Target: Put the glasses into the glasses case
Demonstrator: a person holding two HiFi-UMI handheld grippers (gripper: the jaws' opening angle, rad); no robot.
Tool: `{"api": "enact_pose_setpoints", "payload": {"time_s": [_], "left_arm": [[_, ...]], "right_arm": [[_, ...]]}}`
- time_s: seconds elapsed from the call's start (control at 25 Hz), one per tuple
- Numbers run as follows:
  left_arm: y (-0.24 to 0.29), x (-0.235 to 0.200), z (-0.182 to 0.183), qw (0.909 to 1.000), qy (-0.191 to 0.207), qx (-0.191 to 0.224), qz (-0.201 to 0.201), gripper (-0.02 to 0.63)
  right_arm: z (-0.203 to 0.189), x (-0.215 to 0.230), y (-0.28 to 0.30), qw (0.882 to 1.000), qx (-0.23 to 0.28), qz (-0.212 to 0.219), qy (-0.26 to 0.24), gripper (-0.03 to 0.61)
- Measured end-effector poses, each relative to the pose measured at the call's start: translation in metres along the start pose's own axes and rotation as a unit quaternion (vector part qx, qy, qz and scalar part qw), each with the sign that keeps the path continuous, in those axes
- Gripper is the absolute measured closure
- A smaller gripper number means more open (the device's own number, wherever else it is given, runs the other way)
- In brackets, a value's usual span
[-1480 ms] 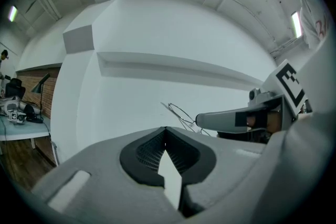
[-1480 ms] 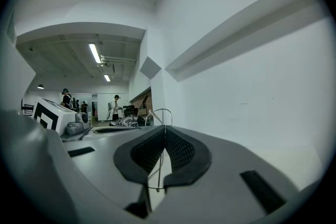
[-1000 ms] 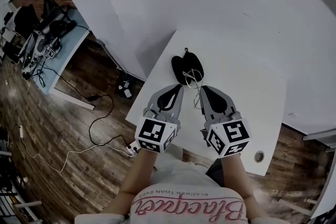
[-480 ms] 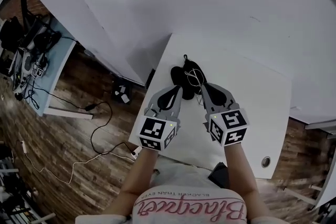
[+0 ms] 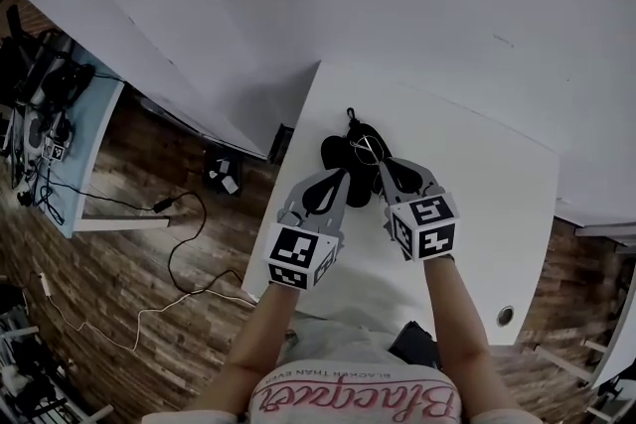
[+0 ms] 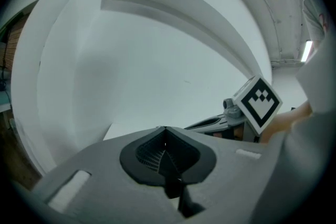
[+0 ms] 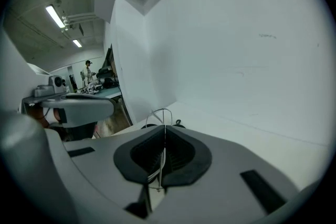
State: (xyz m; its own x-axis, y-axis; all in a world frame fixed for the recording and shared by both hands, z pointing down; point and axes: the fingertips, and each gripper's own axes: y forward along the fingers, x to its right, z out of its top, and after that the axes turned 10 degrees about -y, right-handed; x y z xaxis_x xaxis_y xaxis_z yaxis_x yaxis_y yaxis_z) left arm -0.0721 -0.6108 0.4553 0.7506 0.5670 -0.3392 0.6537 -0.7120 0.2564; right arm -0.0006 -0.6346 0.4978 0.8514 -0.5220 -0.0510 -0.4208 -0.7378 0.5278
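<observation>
Head view: I see the black glasses case (image 5: 341, 156) on the white counter (image 5: 477, 213), with the wire glasses (image 5: 370, 148) overlapping it at the right gripper (image 5: 386, 166) tip. Left gripper view: left gripper (image 6: 164, 134) pressed together, holding nothing. Right gripper view: jaws pinching the glasses' thin frame.

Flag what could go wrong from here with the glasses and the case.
1. The right gripper pinches the glasses by thin wire only; they could twist, bend or slip out.
2. The left gripper is shut on nothing, so the open glasses case seems unheld and might slide on the table when the glasses press in.
</observation>
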Motion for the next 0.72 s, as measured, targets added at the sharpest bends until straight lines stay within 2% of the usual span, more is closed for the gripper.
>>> {"api": "enact_pose_setpoints", "payload": {"time_s": [0.32,0.72], "left_arm": [[0.015,-0.022,-0.010,0.9993,-0.034,-0.015,-0.001,0.609],[0.024,-0.034,-0.025,0.9988,-0.038,-0.031,0.005,0.610]], "right_arm": [[-0.037,0.015,0.056,0.997,-0.072,-0.001,-0.009,0.565],[-0.056,0.024,0.077,0.992,-0.112,-0.036,-0.045,0.565]]}}
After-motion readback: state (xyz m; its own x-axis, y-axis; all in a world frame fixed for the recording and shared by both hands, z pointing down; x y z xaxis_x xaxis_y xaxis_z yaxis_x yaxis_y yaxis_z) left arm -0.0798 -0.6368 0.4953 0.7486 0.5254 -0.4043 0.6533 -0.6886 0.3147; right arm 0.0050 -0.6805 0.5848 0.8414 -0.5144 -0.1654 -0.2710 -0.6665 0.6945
